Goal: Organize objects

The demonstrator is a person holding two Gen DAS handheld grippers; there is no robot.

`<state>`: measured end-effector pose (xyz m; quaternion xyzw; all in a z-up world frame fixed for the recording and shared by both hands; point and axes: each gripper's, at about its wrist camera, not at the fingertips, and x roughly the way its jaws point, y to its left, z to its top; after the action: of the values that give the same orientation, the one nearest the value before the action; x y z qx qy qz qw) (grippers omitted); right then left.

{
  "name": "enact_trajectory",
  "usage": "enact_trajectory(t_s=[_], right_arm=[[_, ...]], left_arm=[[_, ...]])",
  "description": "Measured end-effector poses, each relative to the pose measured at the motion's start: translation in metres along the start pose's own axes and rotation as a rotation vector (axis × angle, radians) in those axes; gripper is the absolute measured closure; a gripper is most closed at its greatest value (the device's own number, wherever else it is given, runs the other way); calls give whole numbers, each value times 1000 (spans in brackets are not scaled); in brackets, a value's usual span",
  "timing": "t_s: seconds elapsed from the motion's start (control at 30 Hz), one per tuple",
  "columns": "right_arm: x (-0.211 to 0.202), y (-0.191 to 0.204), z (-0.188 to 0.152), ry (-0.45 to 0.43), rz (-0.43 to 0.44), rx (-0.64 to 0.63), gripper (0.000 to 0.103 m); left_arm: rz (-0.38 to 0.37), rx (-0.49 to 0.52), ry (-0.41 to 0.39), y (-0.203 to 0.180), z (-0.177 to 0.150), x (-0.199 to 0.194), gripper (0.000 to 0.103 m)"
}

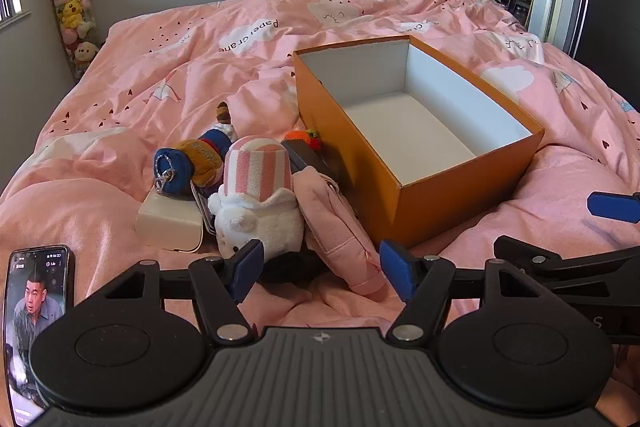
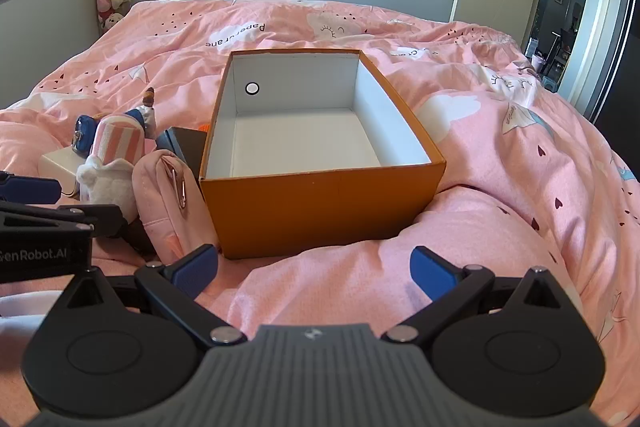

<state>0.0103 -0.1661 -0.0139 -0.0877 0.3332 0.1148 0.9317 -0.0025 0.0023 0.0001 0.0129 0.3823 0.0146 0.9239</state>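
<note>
Before left gripper (image 1: 322, 269) — plush toy (image 1: 256, 203)

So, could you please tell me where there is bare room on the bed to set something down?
The orange box is empty inside. Bare quilt lies on its right side and in front of it, by the right tongs. Its left side is crowded: pink pouch, white plush, cream case.

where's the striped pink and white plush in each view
Left wrist: striped plush sits left of centre, just beyond the open left gripper.
Right wrist: striped plush lies at the far left edge, mid-height.
Shared landmark: the orange box, to the plush's right in both.
</note>
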Motion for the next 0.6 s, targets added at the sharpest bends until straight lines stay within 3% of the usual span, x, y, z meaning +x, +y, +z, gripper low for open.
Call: enact_trajectory(t_s=[0.6], right_arm=[[-2, -1, -1, -7, 0, 12, 1]], left_arm=[[18, 5, -44, -1, 1, -7, 31]])
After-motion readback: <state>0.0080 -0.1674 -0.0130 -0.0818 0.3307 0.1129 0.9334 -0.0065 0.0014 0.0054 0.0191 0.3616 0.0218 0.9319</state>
